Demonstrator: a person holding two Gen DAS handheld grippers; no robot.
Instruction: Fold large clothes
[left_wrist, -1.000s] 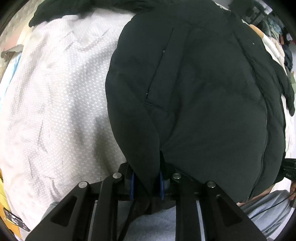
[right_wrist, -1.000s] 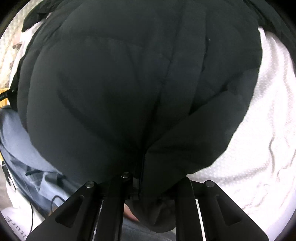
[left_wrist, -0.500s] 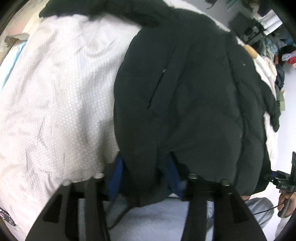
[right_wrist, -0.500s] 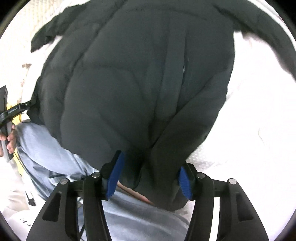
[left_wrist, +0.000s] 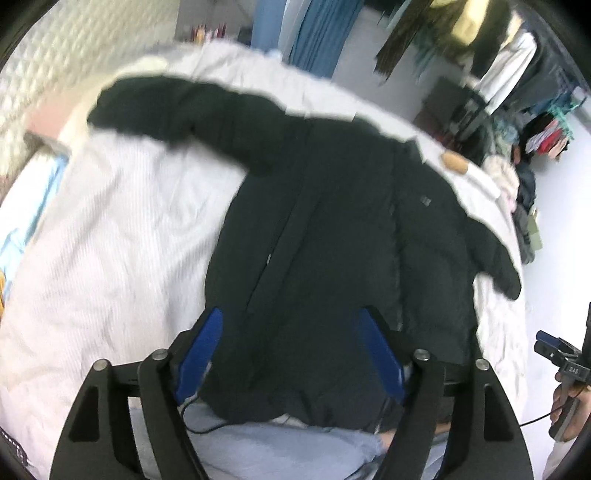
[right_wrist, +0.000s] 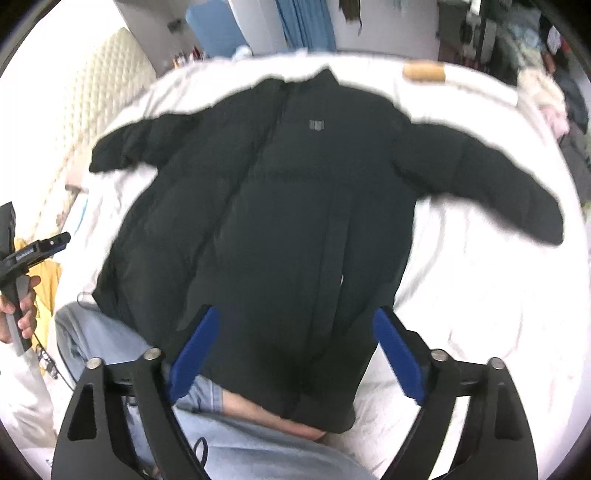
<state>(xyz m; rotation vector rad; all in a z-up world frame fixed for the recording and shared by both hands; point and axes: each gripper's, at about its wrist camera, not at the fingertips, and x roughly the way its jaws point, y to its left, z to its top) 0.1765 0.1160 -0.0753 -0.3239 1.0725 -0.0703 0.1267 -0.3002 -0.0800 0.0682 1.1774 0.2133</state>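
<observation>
Black padded zip-front jacket (right_wrist: 295, 229) lay spread flat, front side up, on the white dotted bed cover (right_wrist: 461, 295), filling the middle of both wrist views. Sleeves stretched out toward the upper left and right of the right wrist frame; collar pointed to the top, small grey chest logo (right_wrist: 316, 125) just below it. Hem hung at the lower centre, over the near edge of the bed, touching the light blue trousers (right_wrist: 258, 450) of the person.

Left hand-held gripper (left_wrist: 291, 358) stood spread wide, jaws having just been opening, blue pads (left_wrist: 201, 354) apart from the cloth, with the jacket's lower part seen between and beyond them, nothing pinched. Right hand-held gripper (right_wrist: 295, 356) likewise spread wide, jaws just opened further, its blue pads (right_wrist: 397, 360) flanking the hem in the picture but not pressing it. Both looked steeply down on the garment from above.

At the left edge of the right wrist frame, a hand (right_wrist: 22, 314) gripped a black handle. Brown cylinder-shaped object (right_wrist: 423, 72) rested on the bed at the upper right, apart from the jacket. Hanging clothes (left_wrist: 509, 74) showed blurred at the upper right of the left wrist frame.
</observation>
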